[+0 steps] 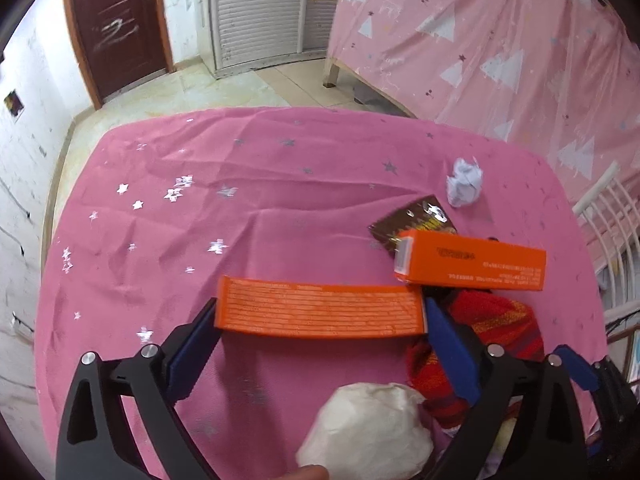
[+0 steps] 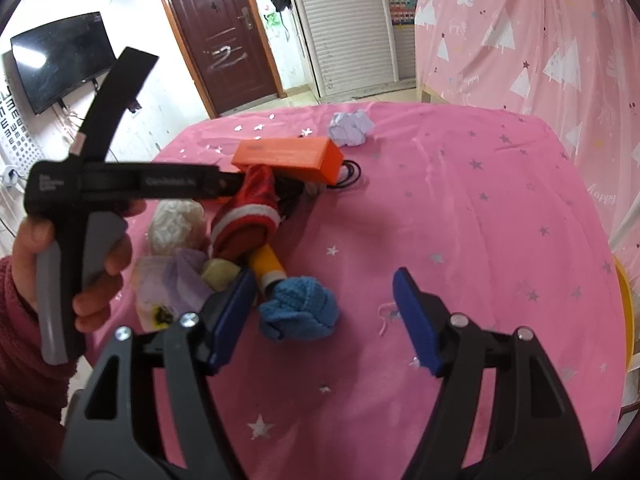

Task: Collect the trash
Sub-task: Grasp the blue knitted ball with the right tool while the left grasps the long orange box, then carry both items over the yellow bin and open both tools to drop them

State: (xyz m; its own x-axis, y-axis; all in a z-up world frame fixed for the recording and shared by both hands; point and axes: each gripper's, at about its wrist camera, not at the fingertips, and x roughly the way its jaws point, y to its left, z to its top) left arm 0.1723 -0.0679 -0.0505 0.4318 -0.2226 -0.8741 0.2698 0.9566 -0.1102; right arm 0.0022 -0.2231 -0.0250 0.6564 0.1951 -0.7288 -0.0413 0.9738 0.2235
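My left gripper is open, and a long orange box lies flat on the pink cloth between its blue fingertips, close to both pads. Beyond it to the right are a second orange box, a brown wrapper and a crumpled white paper ball. My right gripper is open with nothing between its pads. A blue knitted ball lies by its left finger. A hand holds the left gripper's handle.
Beside the boxes are a red striped sock, a cream knitted ball, a yellow tube, lilac cloth and black cable loops. The starred pink tablecloth covers the table. A pink curtain hangs behind and a white chair stands at the right.
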